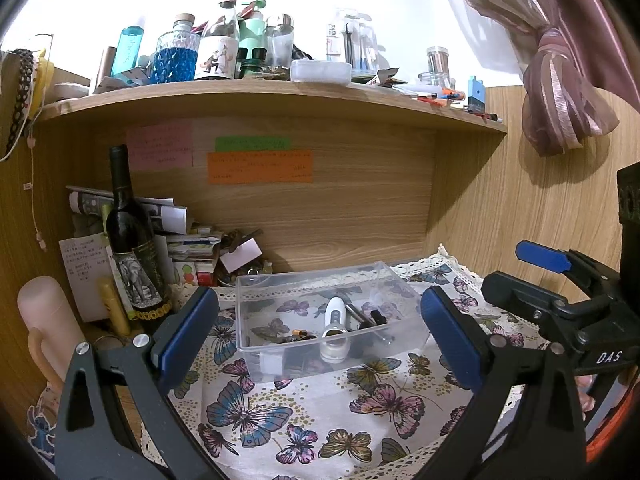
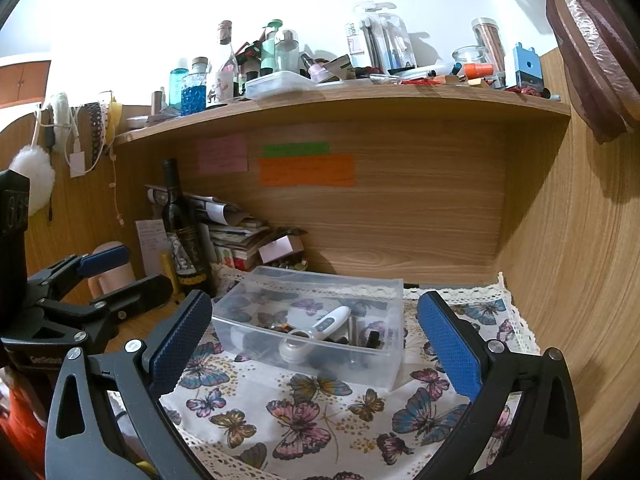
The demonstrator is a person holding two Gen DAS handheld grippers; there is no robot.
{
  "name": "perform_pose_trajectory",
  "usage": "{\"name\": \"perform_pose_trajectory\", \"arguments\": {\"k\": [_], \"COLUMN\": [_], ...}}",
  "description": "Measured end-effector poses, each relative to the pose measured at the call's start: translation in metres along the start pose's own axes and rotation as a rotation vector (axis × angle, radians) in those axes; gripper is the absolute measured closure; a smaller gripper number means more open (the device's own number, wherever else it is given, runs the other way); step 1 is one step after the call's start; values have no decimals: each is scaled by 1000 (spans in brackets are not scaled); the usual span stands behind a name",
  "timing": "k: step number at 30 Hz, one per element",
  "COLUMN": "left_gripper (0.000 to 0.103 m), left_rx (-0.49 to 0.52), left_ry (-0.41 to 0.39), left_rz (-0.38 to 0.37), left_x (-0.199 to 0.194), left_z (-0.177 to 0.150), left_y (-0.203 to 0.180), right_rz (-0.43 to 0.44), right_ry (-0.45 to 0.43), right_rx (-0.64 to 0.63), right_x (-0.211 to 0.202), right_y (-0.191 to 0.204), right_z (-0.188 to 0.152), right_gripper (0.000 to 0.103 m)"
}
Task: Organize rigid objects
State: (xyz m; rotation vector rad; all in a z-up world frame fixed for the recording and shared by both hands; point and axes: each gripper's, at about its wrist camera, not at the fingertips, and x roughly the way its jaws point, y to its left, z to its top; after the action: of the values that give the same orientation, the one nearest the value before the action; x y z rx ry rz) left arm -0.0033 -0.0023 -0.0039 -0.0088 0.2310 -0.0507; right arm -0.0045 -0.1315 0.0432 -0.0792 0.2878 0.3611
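- Your left tongs (image 1: 320,330) are released: the blue pads (image 1: 188,336) stand wide apart with nothing between them, above the butterfly cloth (image 1: 320,420) and short of the clear plastic bin (image 1: 272,286).
- Your right tongs (image 2: 316,346) are released too, the pads (image 2: 450,346) spread and nothing gripped, likewise hanging over the cloth in front of the bin.
- The right tongs show at the right edge of the left wrist view, and the left tongs at the left edge of the right wrist view; the two are side by side and apart.
- The bin sits on the cloth-covered surface, under the wooden shelf (image 1: 260,94).
- Inside the bin: a white handheld device (image 1: 334,322) with a ring-shaped head toward you, leaning on the front wall; beside it small dark and metallic pieces (image 1: 366,316), too small to tell what they are.
- Left of the bin a dark wine bottle (image 1: 132,240) stands upright in front of a stack of papers and boxes (image 1: 180,236).
- A pale pink bottle (image 1: 50,320) stands near the bottom left of the left wrist view.
- Coloured sticky notes (image 1: 260,166) are on the back panel.
- The shelf top is crowded with bottles and jars (image 1: 216,48).
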Motion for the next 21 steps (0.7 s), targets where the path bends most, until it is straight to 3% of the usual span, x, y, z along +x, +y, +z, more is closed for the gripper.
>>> {"name": "perform_pose_trajectory", "arguments": {"k": [21], "left_gripper": [0], "left_rx": [-15], "left_ry": [7], "left_rz": [1], "left_x": [2], "left_z": [1], "left_y": [0], "right_rz": [8], "right_ry": [4], "right_rx": [-1], "right_x": [2], "right_y": [-1], "right_z": [0], "right_gripper": [0]}}
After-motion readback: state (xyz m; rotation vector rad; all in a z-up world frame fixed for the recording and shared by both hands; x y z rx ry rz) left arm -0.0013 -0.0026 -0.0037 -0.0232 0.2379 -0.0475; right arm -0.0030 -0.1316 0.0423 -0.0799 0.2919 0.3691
